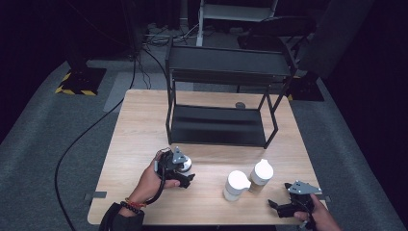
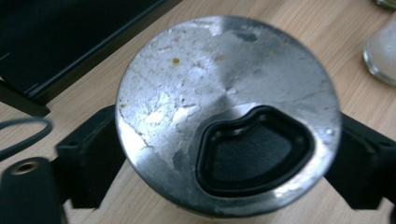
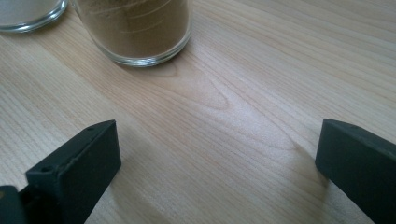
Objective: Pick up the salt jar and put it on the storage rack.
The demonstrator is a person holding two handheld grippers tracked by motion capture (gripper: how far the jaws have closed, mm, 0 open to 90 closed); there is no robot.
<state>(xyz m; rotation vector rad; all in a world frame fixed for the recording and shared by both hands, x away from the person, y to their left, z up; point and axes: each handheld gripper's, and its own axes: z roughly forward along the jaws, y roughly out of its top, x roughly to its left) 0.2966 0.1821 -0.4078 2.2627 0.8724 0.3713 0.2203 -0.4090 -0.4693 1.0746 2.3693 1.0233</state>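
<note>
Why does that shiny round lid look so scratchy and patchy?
The metal lid of the container between the left gripper jaws looks worn: pale blotches, scuffs and a small brownish speck mark its top. Nothing is spilled, and the two glass jars stand upright.

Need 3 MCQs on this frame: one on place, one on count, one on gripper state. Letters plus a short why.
1. Where is the black rack?
A. far half of the table
B. on the floor
C. at the near edge

2. How many white-capped jars stand between the grippers?
A. one
B. two
C. four

3. What is between the jaws of the left gripper?
A. nothing
B. a spoon
C. a round metal lid

Key: 1 A, the rack stands beyond the jars; 2 B, a white jar and a brown jar; 3 C, a jaw flanks each side of the lid.
</note>
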